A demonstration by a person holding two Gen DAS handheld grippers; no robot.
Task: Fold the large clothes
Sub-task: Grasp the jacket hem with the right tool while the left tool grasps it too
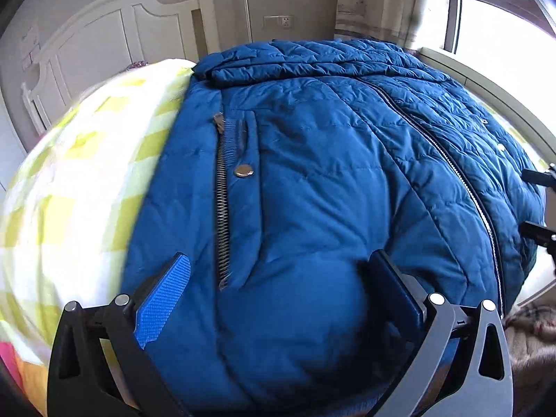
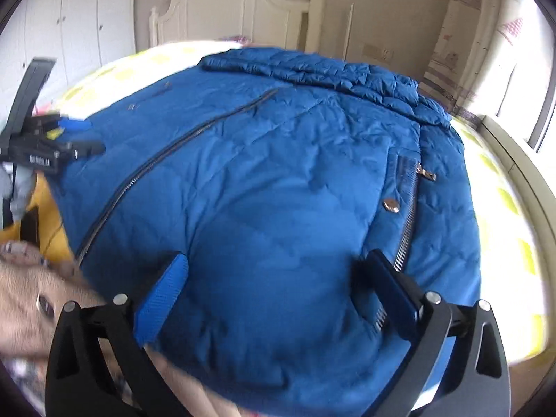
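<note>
The left gripper (image 1: pixel 278 299) and right gripper (image 2: pixel 278 292) both point forward, jaws spread wide, level with each other.

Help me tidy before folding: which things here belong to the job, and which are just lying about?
Job: blue padded jacket spread on the checked bedsheet; left gripper and right gripper, both open over it.

Lying about: yellow garment, curtain, headboard.

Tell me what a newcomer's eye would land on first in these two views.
A big blue quilted jacket fills both views, spread on a bed with a yellow-and-white checked sheet. Its metal zippers stand out, one long zipper down the front and a pocket zipper beside a shiny snap. Both open tongs, left and right, hover near its lower edge.
</note>
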